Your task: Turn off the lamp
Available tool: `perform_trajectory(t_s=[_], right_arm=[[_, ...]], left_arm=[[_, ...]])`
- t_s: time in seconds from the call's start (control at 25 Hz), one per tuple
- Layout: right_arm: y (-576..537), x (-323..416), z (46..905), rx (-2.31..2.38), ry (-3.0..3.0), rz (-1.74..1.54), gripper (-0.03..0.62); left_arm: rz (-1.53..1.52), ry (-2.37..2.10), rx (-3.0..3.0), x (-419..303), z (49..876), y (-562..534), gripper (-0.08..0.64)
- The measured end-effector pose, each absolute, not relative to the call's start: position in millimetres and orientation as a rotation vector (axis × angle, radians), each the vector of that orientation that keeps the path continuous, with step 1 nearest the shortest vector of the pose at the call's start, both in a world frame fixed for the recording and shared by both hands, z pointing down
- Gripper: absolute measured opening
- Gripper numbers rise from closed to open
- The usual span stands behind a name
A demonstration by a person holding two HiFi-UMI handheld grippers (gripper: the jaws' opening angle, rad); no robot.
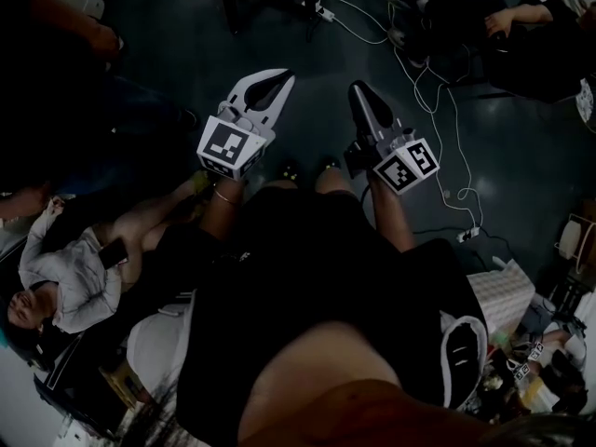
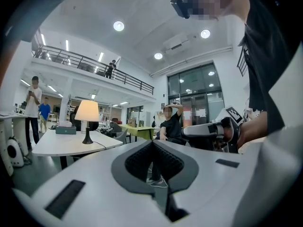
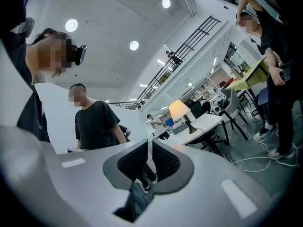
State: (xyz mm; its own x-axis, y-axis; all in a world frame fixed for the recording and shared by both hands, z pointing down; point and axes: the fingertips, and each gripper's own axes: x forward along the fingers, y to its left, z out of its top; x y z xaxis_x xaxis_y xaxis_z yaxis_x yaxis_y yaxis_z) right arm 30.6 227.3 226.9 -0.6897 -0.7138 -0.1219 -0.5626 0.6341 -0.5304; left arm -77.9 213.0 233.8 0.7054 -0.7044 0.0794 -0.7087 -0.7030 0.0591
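L gripper jaws shut tip to tip, nothing between them; R gripper likewise closed & empty. Both are held out level, side by side ahead of the person, forearms extended over dark floor, each w/ a cube of black-white square markers at its rear. Shells smooth pale-grey plastic, pads dark & ribbed; lamp lit, well apart from both: cream cone shade, slim black stem, round foot, on white table, black cord trailing off.
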Motion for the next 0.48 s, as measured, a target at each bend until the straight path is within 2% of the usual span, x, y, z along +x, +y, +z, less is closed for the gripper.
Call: perform_trajectory(t_s=[0.48], right_arm=[[169, 64, 228, -0.980, 2.562, -0.681, 0.003]], left_arm=[[0.065, -1.221, 2.770, -51, 229, 167, 0.008]])
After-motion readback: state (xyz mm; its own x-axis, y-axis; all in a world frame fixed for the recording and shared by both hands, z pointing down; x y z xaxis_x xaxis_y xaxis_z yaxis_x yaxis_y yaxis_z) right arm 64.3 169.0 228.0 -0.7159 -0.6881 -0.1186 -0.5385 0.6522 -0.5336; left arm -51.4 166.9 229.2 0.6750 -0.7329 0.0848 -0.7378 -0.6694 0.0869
